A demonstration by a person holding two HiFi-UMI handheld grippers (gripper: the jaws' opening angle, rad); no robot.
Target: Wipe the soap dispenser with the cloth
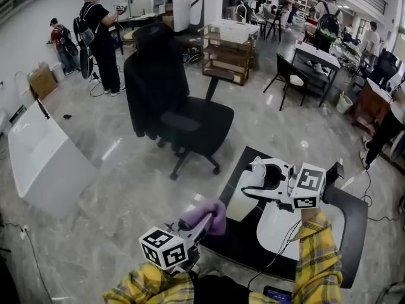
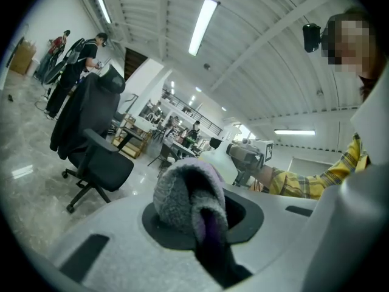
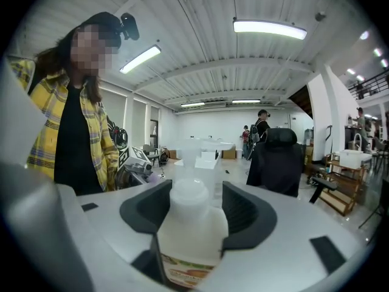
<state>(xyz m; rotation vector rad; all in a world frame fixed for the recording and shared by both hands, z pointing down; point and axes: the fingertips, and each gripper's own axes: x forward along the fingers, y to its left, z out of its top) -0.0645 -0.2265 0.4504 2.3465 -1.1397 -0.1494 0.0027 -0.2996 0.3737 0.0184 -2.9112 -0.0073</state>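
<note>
Left gripper (image 1: 204, 225) is clamped on the purple-grey cloth (image 2: 184, 196). Cloth is bunched between the jaws, one fold bulging out past the tips, a darker purple tail running back into the slot. Right gripper (image 1: 261, 181) is closed around the soap dispenser (image 3: 189, 227), with a jaw pad on either side of the neck just under the white pump collar. Label edge shows low on the bottle. Bottle is pale translucent white and upright in the right gripper view. Head view: dispenser is held up over the far left part of the black tabletop (image 1: 347, 230). Cloth is lower and to its left, near but not touching. Both arms wear yellow plaid sleeves (image 1: 317, 258). Black office chair (image 1: 185, 124) stands on the marble floor (image 1: 114, 189) beyond, well apart from both grippers.
</note>
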